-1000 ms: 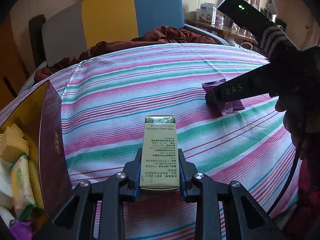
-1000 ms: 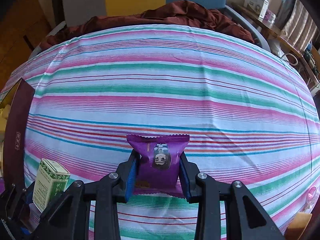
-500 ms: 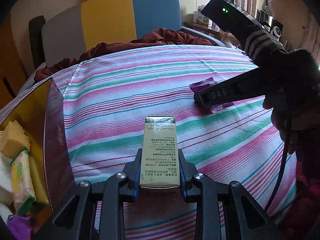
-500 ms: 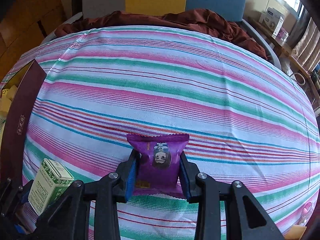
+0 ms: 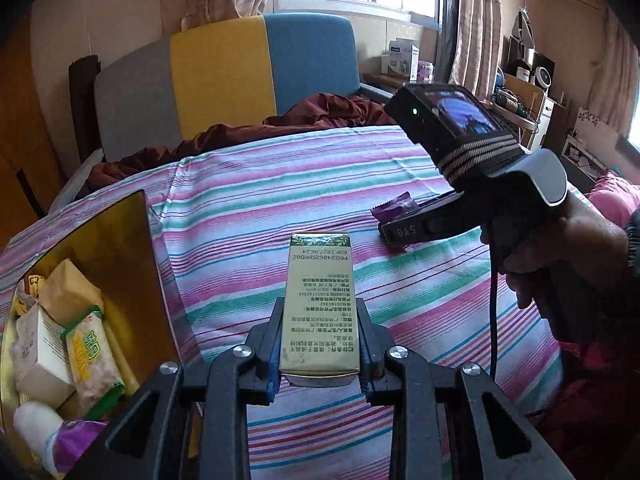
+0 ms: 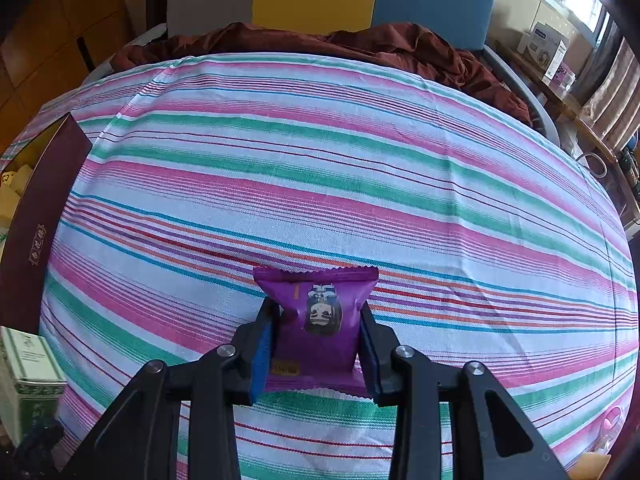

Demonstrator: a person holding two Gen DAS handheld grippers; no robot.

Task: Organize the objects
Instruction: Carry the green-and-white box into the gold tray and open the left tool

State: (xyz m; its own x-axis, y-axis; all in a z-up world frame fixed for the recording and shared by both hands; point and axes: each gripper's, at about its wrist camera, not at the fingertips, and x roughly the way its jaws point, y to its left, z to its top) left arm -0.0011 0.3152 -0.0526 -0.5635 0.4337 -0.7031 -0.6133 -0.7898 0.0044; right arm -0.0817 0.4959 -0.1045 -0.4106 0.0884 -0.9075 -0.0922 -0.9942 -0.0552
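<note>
My left gripper (image 5: 319, 344) is shut on a green and gold carton (image 5: 318, 300) with printed text, held above the striped cloth. It also shows at the left edge of the right wrist view (image 6: 30, 376). My right gripper (image 6: 316, 340) is shut on a purple snack packet (image 6: 316, 316) with a face on it, held over the cloth. In the left wrist view the packet (image 5: 394, 212) shows to the right of the carton. A maroon box with a gold inside (image 5: 120, 240) stands open at the left and holds several snack packs.
The striped cloth (image 6: 320, 180) covers a table. A chair with grey, yellow and blue back panels (image 5: 240, 68) and a brown cloth (image 6: 360, 44) lie beyond its far edge. Shelves and boxes stand at the right by the window.
Both grippers have risen and the views have tilted up, each still holding its item. The right gripper sits closer to the carton in the left wrist view.
</note>
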